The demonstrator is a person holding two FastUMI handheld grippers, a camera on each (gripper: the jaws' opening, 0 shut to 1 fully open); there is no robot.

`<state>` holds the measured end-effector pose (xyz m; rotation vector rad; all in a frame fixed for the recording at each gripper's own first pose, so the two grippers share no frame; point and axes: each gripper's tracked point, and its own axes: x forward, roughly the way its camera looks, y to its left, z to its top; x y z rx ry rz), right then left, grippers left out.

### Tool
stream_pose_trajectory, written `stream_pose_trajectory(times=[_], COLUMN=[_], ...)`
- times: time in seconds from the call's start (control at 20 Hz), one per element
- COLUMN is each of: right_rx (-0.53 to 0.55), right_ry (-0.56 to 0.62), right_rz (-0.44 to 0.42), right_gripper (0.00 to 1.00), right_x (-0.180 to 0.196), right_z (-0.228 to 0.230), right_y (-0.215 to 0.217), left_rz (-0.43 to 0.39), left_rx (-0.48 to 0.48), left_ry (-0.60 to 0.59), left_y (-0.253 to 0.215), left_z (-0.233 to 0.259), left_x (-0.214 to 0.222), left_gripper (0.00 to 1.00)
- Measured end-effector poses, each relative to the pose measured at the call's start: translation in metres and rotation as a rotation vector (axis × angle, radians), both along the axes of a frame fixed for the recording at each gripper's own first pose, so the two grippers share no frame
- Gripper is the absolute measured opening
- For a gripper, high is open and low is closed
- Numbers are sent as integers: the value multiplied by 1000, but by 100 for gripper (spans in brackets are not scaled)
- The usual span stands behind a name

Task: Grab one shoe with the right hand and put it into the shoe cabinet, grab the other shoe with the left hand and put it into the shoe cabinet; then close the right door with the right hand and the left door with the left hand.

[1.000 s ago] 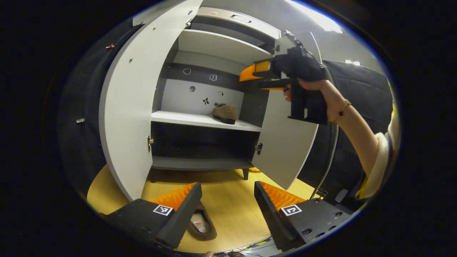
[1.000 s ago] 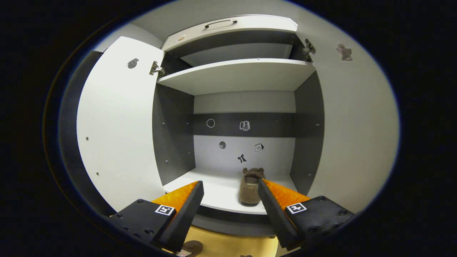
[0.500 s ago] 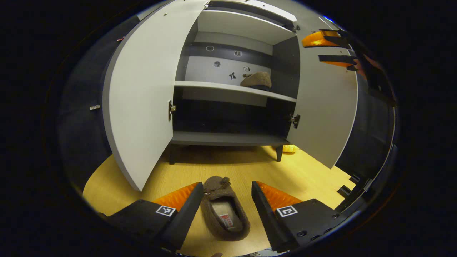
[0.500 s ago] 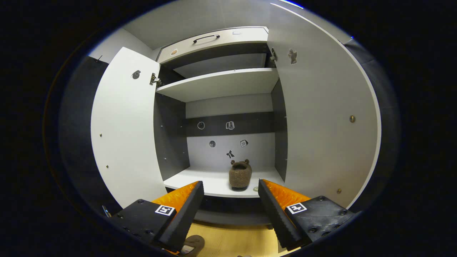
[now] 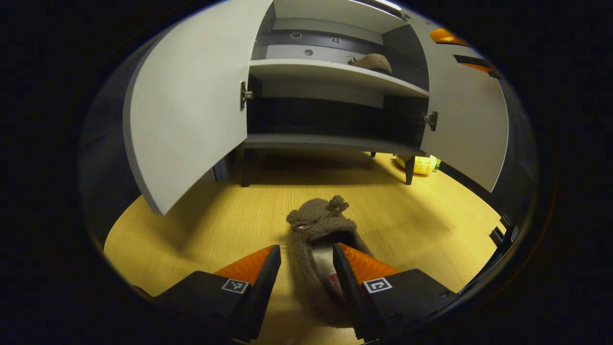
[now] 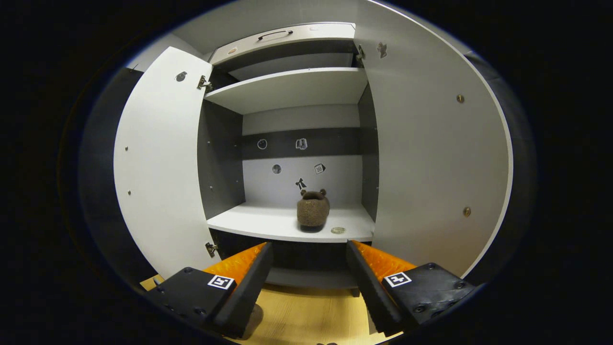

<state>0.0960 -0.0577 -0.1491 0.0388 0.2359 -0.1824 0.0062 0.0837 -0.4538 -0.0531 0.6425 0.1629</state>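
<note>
1. While one brown fuzzy slipper is seen resting on the white middle shelf of the grey two-door shoe cabinet, the right gripper has been drawn back from that shelf and is held with its fingers apart and empty.
2. Since a second ago, the left gripper has been lowered to the second brown fuzzy slipper on the yellow wooden floor.
3. Its fingers have been narrowed around the slipper's heel end, one apparently inside the opening; whether both press on it cannot be told.
4. The first placement is judged complete, and the second pickup is under way.
5. Both the left door and the right door stand open.
</note>
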Motion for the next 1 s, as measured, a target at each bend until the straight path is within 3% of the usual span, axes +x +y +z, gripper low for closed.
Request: stream_pose_trajectory(times=[0.35, 0.55, 0.7, 0.85, 1.0], right_rx=[1, -3, 1, -3, 12], right_ry=[50, 78, 83, 91, 85], right_rz=[44, 57, 63, 66, 75], right_gripper=[98, 98, 98, 98, 98], right_x=[13, 20, 25, 30, 33], right_z=[-25, -38, -42, -46, -43], right_y=[5, 3, 1, -2, 0], left_rz=[33, 25, 21, -2, -17], left_rx=[-12, 0, 5, -9, -8], left_ry=[26, 27, 24, 41, -30], left_y=[12, 13, 16, 14, 8], left_z=[-19, -23, -21, -16, 30], left_x=[19, 30, 33, 33, 42], left_gripper=[52, 30, 8, 5, 5])
